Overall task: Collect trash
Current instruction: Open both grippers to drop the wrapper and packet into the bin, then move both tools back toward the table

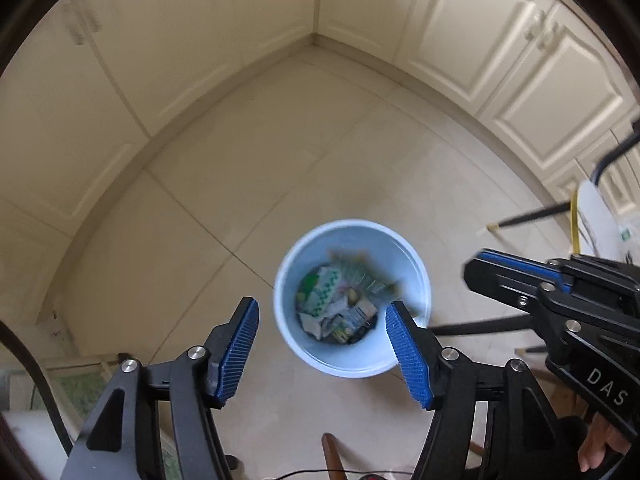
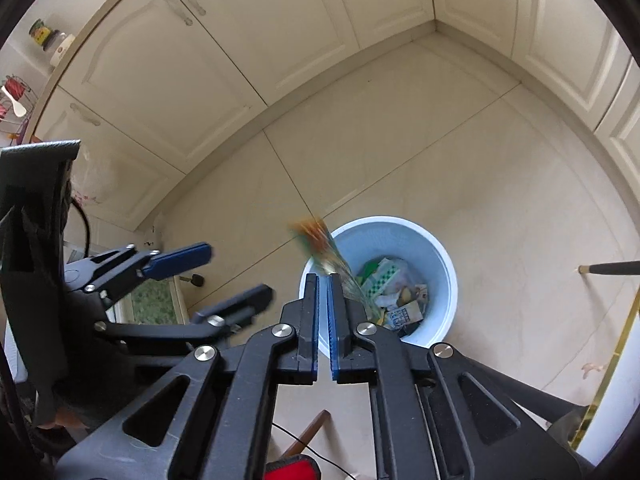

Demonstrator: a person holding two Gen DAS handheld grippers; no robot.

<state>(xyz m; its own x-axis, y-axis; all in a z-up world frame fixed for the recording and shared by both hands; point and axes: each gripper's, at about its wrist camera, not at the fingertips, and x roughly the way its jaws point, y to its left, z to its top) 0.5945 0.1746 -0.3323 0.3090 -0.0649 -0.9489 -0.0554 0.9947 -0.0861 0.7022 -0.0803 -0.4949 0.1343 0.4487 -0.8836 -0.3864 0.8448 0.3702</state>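
The left gripper hangs above the bin with its jaws wide apart and nothing between them. To its right, over the bin's left rim, the right gripper has jaws nearly together; a blurred orange-green wrapper shows at their tips. Crumpled packets fill the bin's bottom.
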